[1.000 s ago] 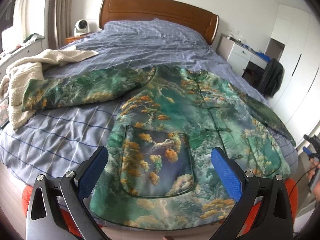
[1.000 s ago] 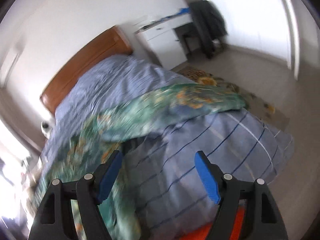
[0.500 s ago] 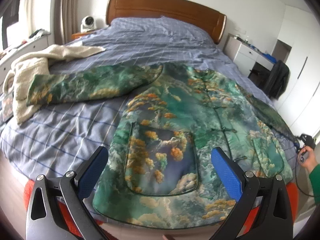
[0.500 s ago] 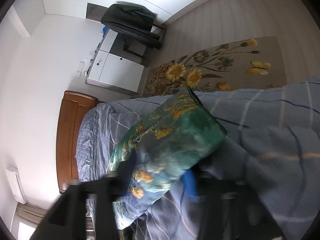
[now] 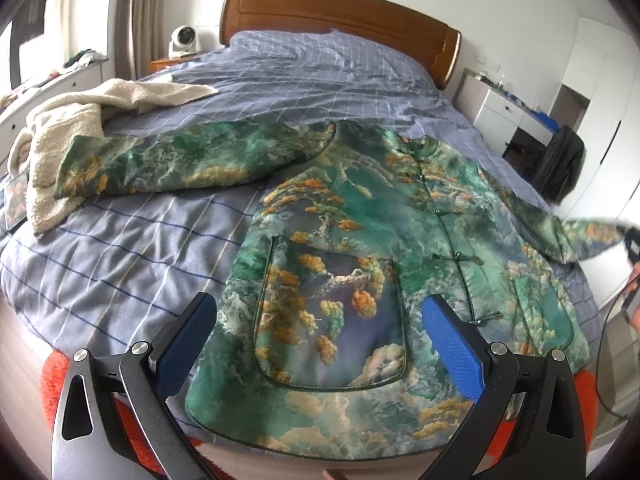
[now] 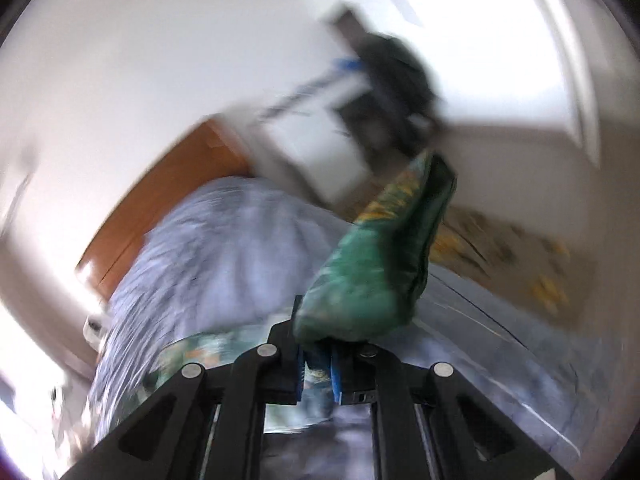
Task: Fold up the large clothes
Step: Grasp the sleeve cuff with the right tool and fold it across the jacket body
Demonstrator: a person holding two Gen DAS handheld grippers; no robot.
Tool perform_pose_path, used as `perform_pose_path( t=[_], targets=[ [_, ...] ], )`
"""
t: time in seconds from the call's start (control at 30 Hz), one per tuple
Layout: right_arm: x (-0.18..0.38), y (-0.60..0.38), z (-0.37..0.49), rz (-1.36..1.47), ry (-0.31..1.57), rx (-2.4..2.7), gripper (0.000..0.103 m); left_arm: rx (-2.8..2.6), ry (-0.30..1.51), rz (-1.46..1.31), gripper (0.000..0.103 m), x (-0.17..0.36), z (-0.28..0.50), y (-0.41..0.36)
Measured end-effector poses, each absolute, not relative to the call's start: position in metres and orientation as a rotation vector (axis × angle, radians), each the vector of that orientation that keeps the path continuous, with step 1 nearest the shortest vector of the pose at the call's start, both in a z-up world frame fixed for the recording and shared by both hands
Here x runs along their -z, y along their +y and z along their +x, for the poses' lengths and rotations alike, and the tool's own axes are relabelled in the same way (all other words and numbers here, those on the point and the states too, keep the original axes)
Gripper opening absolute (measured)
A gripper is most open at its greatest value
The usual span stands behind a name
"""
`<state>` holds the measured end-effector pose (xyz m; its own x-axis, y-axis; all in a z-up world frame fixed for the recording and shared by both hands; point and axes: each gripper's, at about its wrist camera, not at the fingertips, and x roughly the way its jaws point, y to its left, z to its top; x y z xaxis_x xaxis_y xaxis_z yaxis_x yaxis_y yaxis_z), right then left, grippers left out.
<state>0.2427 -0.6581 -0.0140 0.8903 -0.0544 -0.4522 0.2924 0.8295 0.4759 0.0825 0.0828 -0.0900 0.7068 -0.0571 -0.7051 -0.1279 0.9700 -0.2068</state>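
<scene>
At the far left of the bed [image 5: 120, 248] a cream fleece [image 5: 60, 128] lay bunched at the edge, touching the cuff of the jacket's left sleeve [image 5: 168, 164], which was stretched flat and straight out across the cover. The jacket [image 5: 360, 248] itself lay face up and buttoned, collar toward the headboard [image 5: 340, 12] and hem at the near edge, a layout judged to suit a fold in which each sleeve is brought in over the body. The left gripper [image 5: 320, 340] was held above the hem with its jaws spread wide and nothing between them; the jacket's left pocket [image 5: 332, 316] lay directly beyond and between the fingers, not touched. This posture was judged a waiting one, placing the gripper within reach of the hem or the flat sleeve. Further right, the right sleeve [image 5: 592, 236] was raised off the bed, its end running to the frame edge. In the right wrist view, which was heavily blurred, the right gripper [image 6: 318, 364] had its pads closed together on that sleeve [image 6: 372, 272] near the cuff, and the loose end stood up past the fingers. The hold was judged firm enough to carry the sleeve across. The jacket's body showed only as a dim strip below left of that gripper. A desk [image 5: 504, 108] stood beyond the bed at right.
</scene>
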Motion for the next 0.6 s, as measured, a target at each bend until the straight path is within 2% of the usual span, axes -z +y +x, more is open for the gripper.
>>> perform_pose_path(
  t=[0.13, 0.27, 0.37, 0.6],
  targets=[
    [-0.043, -0.562, 0.252, 0.345, 0.4, -0.017, 0.009, -0.034, 0.79, -0.274, 0.102, 0.092, 0.082, 0.081],
    [-0.052, -0.468, 0.258, 0.165, 0.424, -0.166, 0.009, -0.039, 0.773, -0.27, 0.102, 0.089, 0.073, 0.083],
    [-0.036, -0.405, 0.265, 0.023, 0.456, -0.234, 0.009, -0.06, 0.761, -0.282, 0.102, 0.09, 0.065, 0.091],
    [0.051, -0.306, 0.27, -0.107, 0.653, -0.342, 0.009, -0.117, 0.782, -0.34, 0.102, 0.103, 0.048, 0.117]
  ],
)
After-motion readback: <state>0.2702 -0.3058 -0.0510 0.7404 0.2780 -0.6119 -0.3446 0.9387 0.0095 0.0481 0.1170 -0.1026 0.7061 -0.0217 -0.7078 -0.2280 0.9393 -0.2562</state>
